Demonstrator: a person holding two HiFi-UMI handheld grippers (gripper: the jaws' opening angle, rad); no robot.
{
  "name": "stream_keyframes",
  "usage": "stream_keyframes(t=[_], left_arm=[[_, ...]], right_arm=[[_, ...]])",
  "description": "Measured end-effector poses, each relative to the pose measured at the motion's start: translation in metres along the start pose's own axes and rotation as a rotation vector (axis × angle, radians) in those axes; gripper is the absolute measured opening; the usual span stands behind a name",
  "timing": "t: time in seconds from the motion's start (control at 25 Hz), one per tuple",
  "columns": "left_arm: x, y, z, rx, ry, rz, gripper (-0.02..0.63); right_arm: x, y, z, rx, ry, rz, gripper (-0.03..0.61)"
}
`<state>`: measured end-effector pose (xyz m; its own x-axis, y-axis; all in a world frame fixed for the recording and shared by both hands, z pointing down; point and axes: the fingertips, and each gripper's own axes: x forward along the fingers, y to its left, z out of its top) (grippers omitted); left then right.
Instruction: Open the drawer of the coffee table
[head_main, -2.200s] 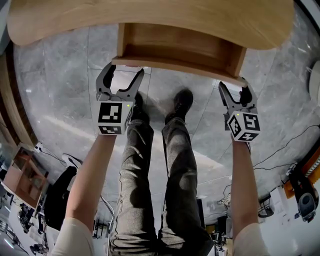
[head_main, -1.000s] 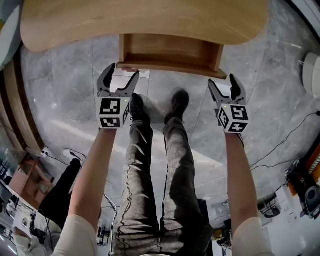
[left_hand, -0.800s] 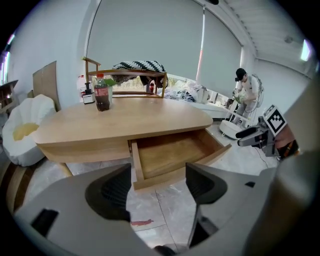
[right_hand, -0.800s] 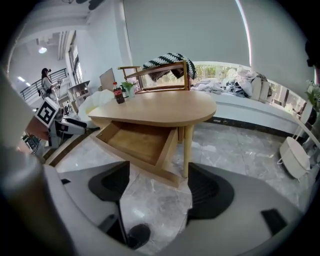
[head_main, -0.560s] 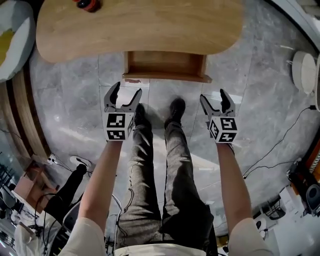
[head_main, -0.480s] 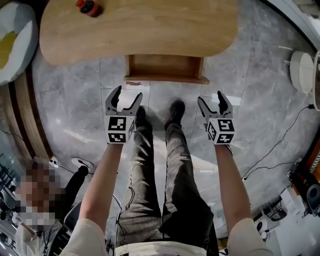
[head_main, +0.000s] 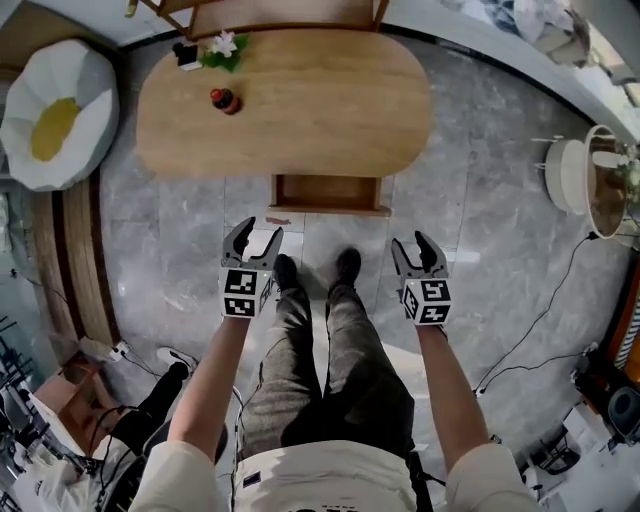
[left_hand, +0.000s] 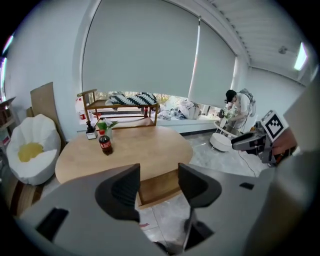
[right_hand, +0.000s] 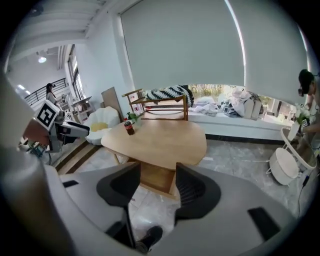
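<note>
The oval wooden coffee table stands ahead of me with its drawer pulled out toward me over the grey floor. My left gripper and right gripper hang side by side in the air, well short of the drawer and touching nothing. Both pairs of jaws have just been closing, but a gap remains and nothing is between them. In the left gripper view the gripper frames the drawer and the table. The right gripper looks along its jaws at the same drawer.
A cola bottle and a small plant stand on the table's far left. A white beanbag seat lies left, a wooden bench behind, a round white stand right. Cables cross the floor. My shoes stand before the drawer.
Both grippers have risen and drawn back from the drawer, so the table looks smaller and farther below. Their jaws stand narrower than before. The drawer stays pulled out.
</note>
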<state>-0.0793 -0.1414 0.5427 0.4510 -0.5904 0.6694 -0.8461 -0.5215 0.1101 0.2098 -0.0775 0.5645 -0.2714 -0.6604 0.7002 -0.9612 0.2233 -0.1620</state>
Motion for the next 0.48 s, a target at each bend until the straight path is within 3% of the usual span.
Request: stream_keyframes(t=[0.28,0.48], left_arm=[[-0.044,-0.009,0.070,-0.017,-0.064,0.018,0.215],[-0.074,-0.043,0.100,0.020,-0.056,-0.003,0.192]], right_arm=[[-0.048,-0.006,0.058,-0.014,-0.057,0.005,0.163],[-0.086,0.006,0.095,0.012,-0.079,0.050,0.104]])
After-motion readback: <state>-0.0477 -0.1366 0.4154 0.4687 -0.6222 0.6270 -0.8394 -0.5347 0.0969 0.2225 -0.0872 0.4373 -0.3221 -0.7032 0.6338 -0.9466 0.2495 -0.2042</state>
